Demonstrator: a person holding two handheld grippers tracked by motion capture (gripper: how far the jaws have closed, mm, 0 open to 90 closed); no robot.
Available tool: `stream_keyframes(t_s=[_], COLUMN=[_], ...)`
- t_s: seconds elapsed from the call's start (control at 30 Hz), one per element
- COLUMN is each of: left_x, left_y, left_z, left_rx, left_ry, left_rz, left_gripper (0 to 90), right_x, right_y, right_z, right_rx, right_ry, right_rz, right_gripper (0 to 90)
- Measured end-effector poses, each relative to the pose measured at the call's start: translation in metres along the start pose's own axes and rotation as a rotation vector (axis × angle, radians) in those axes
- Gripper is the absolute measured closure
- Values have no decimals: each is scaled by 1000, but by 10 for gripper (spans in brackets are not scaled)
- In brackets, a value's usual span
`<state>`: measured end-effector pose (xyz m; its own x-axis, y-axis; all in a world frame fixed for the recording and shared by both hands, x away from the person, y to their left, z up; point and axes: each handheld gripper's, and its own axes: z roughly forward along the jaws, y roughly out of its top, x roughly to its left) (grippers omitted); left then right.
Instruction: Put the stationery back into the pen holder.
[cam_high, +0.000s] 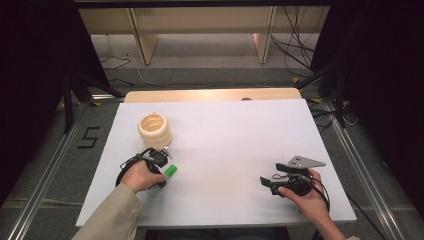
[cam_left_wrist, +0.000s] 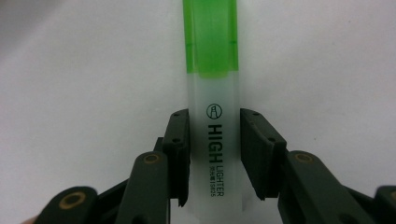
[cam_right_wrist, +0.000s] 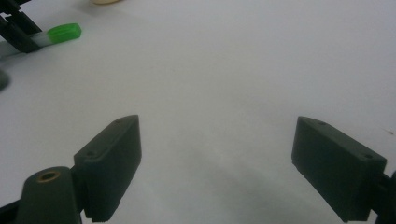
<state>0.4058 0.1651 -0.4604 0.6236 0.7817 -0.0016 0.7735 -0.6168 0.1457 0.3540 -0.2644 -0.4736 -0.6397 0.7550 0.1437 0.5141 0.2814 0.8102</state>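
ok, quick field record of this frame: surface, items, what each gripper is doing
surface: white table top
items: green-capped highlighter; cream ringed holder, upright, beyond the left gripper
left gripper: jaws on both sides of the highlighter's clear barrel, touching it; cap points away from the jaws
right gripper: jaws wide apart, nothing between them, over bare table

The highlighter (cam_left_wrist: 213, 140) barrel reads "HIGH LIGHTER" under a small round logo; a "5" (cam_high: 89, 137) marks the floor.
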Motion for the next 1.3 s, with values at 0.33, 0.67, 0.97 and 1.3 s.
stream_keyframes(t_s=[0.33, 0.67, 0.97, 1.3], left_x=[-2, -2, -1, 2], left_y=[0, -1, -3, -7], left_z=[0, -1, -2, -9], left_rx=[0, -1, -20, -73], left_ry=[12, 9, -4, -6], left_rz=[-2, -2, -9, -20], left_gripper=[659, 661, 661, 662], right_x=[0, 0, 0, 0], right_y=[0, 0, 0, 0], right_z=[0, 0, 0, 0], right_rx=[0, 0, -1, -4], right_ry=[0, 1, 2, 3], right_rz=[1, 0, 0, 0], right_gripper=[167, 167, 167, 167])
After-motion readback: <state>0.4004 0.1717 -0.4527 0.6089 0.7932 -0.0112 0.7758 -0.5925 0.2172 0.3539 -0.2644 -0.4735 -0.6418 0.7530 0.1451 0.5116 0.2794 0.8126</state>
